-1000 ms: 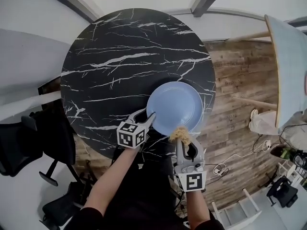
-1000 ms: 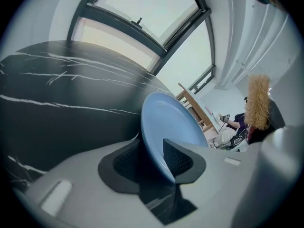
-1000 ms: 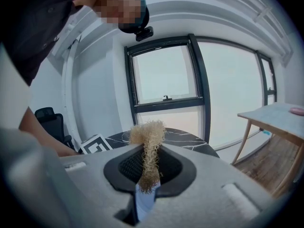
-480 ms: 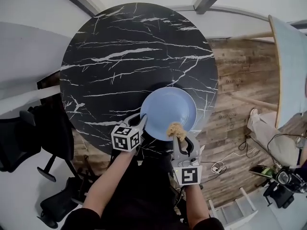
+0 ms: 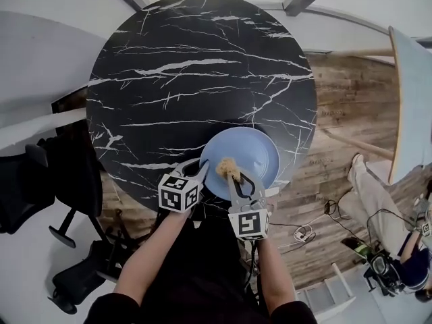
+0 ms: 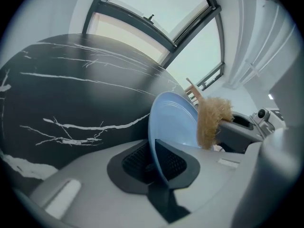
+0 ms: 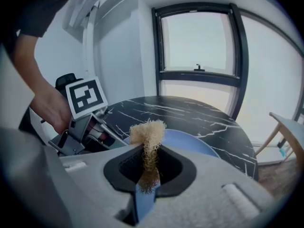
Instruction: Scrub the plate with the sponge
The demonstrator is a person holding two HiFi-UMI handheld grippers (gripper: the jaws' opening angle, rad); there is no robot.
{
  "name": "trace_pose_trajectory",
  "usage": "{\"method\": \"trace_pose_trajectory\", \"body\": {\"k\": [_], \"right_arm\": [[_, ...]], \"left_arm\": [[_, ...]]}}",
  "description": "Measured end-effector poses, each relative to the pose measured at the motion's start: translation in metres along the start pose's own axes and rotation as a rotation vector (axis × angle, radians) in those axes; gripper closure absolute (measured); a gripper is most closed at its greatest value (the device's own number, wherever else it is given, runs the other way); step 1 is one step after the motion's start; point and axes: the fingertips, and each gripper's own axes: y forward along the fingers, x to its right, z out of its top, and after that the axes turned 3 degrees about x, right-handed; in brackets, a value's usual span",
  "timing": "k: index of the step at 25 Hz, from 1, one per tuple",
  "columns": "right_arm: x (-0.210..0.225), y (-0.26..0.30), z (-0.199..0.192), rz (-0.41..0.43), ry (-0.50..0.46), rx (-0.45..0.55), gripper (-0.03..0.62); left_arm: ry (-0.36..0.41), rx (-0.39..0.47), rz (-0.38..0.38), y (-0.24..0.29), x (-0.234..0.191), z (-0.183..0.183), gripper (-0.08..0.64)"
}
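Note:
A light blue plate (image 5: 251, 155) lies near the near edge of the round black marble table (image 5: 189, 79). My left gripper (image 5: 202, 173) has just been closing its jaws and is shut on the plate's left rim. In the left gripper view the plate (image 6: 173, 122) runs edge-on between the pads of the left gripper (image 6: 156, 163). My right gripper (image 5: 233, 177) is shut on a tan fibrous sponge (image 5: 227, 167), which sits over the plate's left part. In the right gripper view the sponge (image 7: 148, 134) sticks up from the right gripper (image 7: 149, 167), with the plate (image 7: 190, 144) behind it.
A black office chair (image 5: 40, 187) stands left of the table. Right of it are wooden floor (image 5: 344, 106), a pale table top (image 5: 408, 100) and cables (image 5: 310, 231). A person's leg (image 5: 368, 187) shows at the right. Large windows (image 7: 197, 46) lie beyond the table.
My right gripper has carried the sponge from the plate's near rim leftward and down onto the plate. My left gripper's jaws have closed on the plate's left rim.

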Motion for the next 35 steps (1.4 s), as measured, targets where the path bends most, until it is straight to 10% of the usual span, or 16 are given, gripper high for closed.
{"method": "trace_pose_trajectory", "body": {"k": [14, 35], "right_arm": [[-0.034, 0.072, -0.027, 0.153, -0.271, -0.172, 0.552], [-0.002, 0.088, -0.015, 0.034, -0.301, -0.182, 0.548]], "left_arm": [[0.059, -0.031, -0.020, 0.003, 0.003, 0.000, 0.522], [0.082, -0.027, -0.030, 0.003, 0.003, 0.000, 0.518]]}}
